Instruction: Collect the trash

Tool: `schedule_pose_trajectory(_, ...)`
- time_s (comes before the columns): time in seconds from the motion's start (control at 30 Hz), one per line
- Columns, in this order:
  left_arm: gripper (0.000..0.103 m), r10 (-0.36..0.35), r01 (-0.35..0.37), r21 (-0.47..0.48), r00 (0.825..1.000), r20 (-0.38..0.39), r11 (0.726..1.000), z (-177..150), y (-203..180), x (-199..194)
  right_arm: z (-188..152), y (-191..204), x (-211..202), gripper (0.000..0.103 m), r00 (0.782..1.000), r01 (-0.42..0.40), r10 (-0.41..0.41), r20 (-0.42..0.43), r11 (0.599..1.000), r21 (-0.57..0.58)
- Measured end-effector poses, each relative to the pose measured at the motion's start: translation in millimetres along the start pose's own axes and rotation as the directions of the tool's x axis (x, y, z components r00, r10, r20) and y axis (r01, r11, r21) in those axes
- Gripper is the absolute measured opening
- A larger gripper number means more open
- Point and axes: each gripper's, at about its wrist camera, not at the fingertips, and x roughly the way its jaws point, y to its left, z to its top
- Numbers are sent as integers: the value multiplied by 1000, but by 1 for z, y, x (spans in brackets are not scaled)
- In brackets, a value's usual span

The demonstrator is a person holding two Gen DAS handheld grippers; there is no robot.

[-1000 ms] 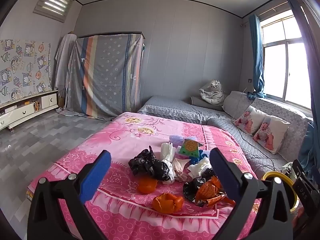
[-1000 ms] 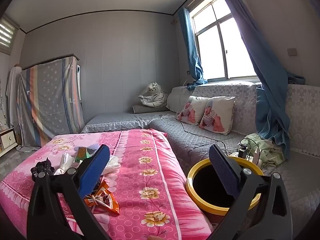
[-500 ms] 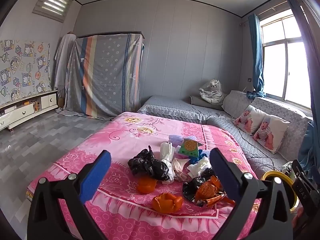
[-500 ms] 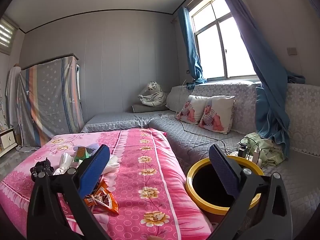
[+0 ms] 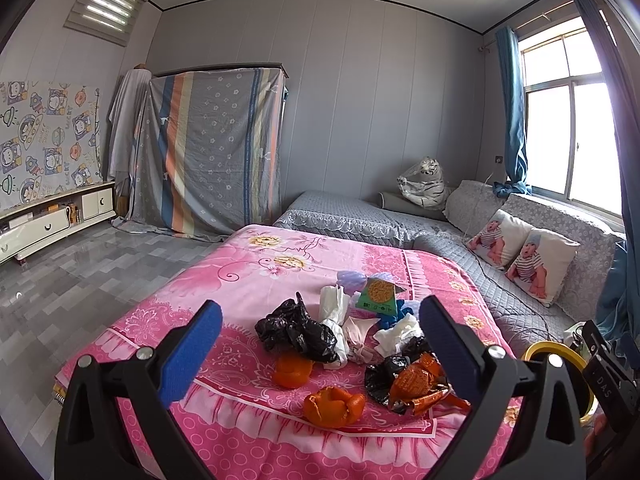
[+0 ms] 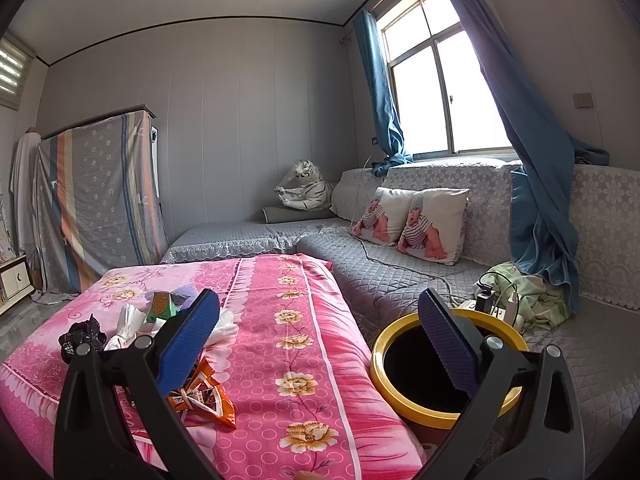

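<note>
A heap of trash lies on the pink flowered cloth: a black plastic bag, white tissues, a green carton, orange peel, an orange piece and an orange snack wrapper. My left gripper is open and empty, held above the heap's near side. My right gripper is open and empty, between the orange wrapper on its left and the yellow-rimmed bin on its right. The bin's rim also shows in the left wrist view.
A grey quilted sofa runs behind and to the right, with two baby-print pillows, a stuffed tiger, a cable and a power strip. Blue curtains hang by the window. A white cabinet stands on the left.
Both grippers stay open and nearly still. The left wrist view has drifted very slightly; the trash heap has not moved.
</note>
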Motion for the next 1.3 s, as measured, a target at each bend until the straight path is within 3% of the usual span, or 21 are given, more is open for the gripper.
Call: schedule_pose_trajectory(1.3, 95, -3, 3, 7, 1000, -9, 1000, -2, -3, 1, 0, -2, 2, 95, 1000, 1, -1, -11, 1000, 9)
